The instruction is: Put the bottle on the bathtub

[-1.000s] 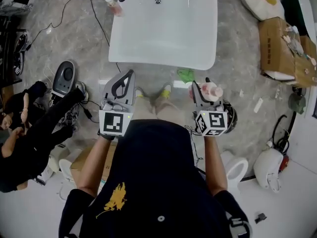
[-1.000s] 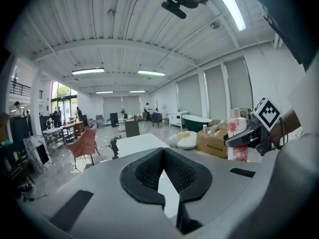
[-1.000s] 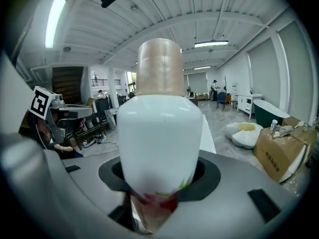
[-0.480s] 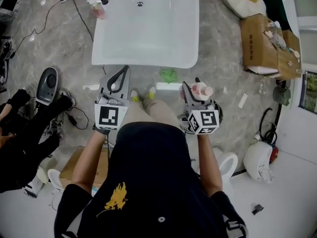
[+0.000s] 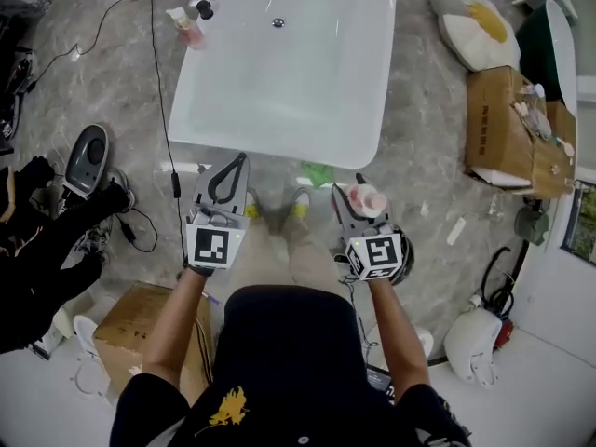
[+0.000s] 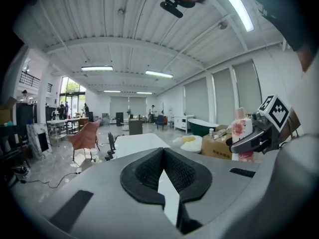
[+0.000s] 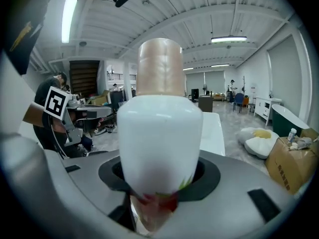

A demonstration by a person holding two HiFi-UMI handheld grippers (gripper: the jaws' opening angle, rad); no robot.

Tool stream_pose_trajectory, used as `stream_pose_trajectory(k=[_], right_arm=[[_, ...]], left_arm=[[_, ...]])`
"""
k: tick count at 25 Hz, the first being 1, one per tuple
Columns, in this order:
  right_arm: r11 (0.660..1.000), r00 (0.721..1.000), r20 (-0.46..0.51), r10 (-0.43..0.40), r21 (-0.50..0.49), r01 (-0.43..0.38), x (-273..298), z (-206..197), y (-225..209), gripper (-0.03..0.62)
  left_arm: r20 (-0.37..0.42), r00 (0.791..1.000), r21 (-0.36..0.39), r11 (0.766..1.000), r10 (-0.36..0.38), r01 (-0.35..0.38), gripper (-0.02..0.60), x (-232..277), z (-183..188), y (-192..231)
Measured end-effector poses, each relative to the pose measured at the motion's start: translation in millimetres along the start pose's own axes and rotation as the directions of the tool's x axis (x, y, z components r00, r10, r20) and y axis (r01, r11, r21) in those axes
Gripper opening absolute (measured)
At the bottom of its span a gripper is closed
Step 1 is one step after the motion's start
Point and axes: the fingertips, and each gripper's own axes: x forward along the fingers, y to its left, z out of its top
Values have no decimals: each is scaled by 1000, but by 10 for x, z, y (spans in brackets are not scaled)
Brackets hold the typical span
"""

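The right tongs squeeze the bottle upright, ready to set it on the bathtub ahead, while the left tongs are closed on nothing.

The white rectangular bathtub lies ahead of both grippers. The left gripper is beside the right gripper, which has the pink-capped plastic bottle between its jaws. A brown cardboard box stands right of the bathtub.

Bathroom-fixture showroom, bathtub, toilets, marble floor
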Motion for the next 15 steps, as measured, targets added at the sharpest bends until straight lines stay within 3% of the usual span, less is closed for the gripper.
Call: stream_pose_trajectory(k=[4, 8, 15], right_arm=[[999, 1000, 17, 3, -32, -3, 516, -323, -314, 206], [999, 1000, 11, 14, -43, -13, 952, -804, -512, 204], [984, 986, 56, 154, -100, -148, 1519, -1389, -360, 202]], left_arm=[[-32, 998, -86, 994, 62, -64, 18, 403, -428, -3], [-44, 997, -67, 996, 62, -65, 17, 802, -938, -129], [-103, 994, 22, 999, 33, -31, 17, 1240, -1650, -362]])
